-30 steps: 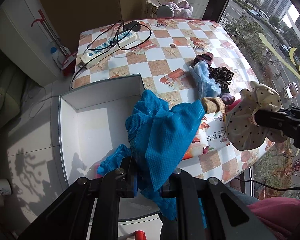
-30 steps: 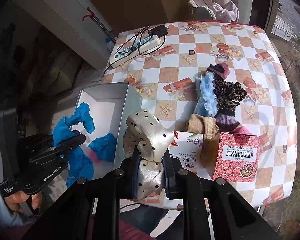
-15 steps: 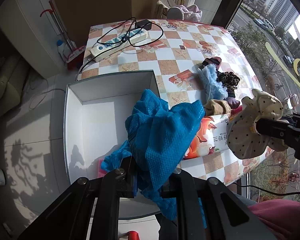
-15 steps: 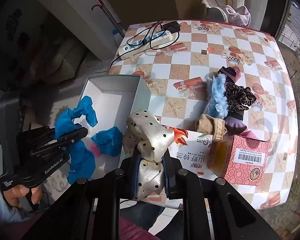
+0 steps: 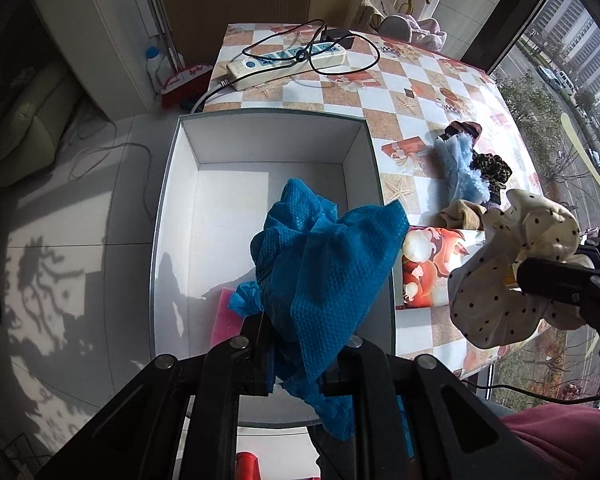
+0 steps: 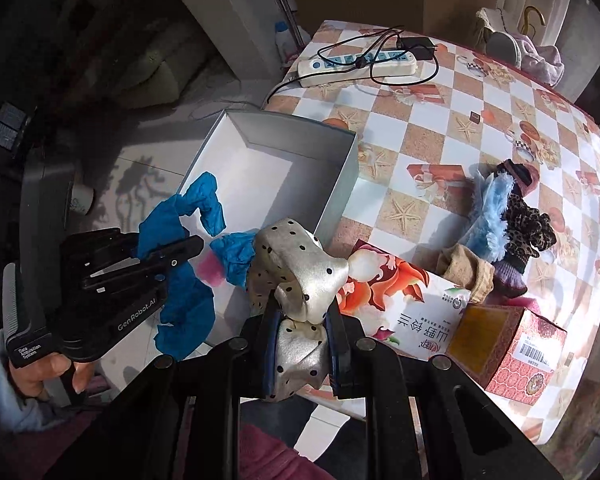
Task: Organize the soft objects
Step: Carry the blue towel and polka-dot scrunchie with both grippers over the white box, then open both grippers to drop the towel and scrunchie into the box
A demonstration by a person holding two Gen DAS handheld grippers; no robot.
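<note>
Through the left wrist camera I see my left gripper (image 5: 296, 354) clamped on a blue waffle-weave cloth (image 5: 324, 264), held above the white box (image 5: 260, 148), where a pink sponge (image 5: 223, 316) lies. Through the right wrist camera, my right gripper (image 6: 302, 344) is closed on a polka-dot scrunchie (image 6: 300, 276) over the box's near corner, beside the tissue pack (image 6: 400, 304).

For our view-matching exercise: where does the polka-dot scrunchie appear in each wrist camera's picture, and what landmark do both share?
Left wrist view: the scrunchie is at the right edge, held by the right tongs.
Right wrist view: the scrunchie is at bottom centre, gripped between the camera's own tongs.
Shared landmark: the white box beside the checked table.
</note>
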